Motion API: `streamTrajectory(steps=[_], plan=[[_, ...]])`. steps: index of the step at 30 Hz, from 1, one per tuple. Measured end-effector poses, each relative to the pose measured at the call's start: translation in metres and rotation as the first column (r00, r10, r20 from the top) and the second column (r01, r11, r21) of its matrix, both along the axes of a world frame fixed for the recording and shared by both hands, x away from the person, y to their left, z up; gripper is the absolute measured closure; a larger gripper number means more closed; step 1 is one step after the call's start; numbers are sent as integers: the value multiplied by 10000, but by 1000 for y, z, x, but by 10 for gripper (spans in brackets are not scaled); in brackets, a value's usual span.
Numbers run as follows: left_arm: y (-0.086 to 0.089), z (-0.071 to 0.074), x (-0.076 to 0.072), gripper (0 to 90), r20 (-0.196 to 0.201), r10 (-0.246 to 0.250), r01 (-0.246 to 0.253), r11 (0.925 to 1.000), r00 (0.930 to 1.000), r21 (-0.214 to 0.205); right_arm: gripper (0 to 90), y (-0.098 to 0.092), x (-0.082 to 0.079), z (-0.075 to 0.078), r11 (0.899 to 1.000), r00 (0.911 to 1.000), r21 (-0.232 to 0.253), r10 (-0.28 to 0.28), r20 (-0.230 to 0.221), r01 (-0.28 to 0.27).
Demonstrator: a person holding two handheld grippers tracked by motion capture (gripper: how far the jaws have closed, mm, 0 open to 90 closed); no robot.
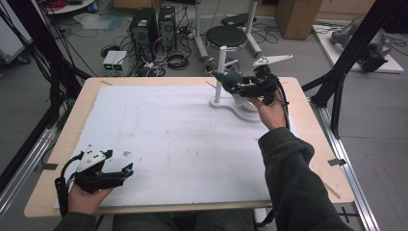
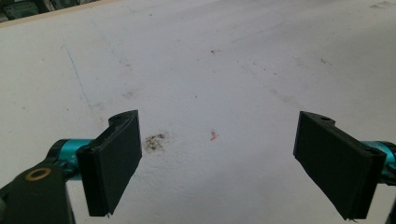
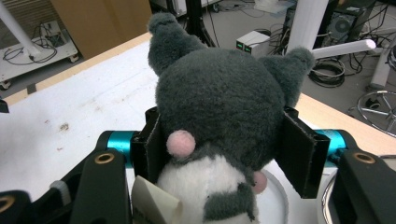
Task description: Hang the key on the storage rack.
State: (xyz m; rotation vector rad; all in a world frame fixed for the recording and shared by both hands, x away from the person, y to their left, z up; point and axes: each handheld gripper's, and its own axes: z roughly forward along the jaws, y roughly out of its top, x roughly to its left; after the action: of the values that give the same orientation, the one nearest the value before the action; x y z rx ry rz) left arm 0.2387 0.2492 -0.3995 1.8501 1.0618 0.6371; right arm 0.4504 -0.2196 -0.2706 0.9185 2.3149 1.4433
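now grey plush toy (image 3: 219, 107) clamped btwn right tongs (image 3: 224, 154).

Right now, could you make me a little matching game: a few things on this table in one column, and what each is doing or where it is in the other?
Things:
1. plush toy
2. left gripper
3. right gripper
4. white stand

States:
A. jaws wide open above the bare white mat
B. upright at the table's far right
C. squeezed between two black jaws
D. shut on something soft

Pairs: 1-C, 2-A, 3-D, 4-B
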Motion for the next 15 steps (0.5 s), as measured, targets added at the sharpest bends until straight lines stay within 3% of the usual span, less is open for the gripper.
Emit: streamTrajectory(steps=[15], plan=[[0,0,0,156,16,-43,43,10000,10000,-22,399,0,9,-6,9998,9996,-47,-215,-172,215]])
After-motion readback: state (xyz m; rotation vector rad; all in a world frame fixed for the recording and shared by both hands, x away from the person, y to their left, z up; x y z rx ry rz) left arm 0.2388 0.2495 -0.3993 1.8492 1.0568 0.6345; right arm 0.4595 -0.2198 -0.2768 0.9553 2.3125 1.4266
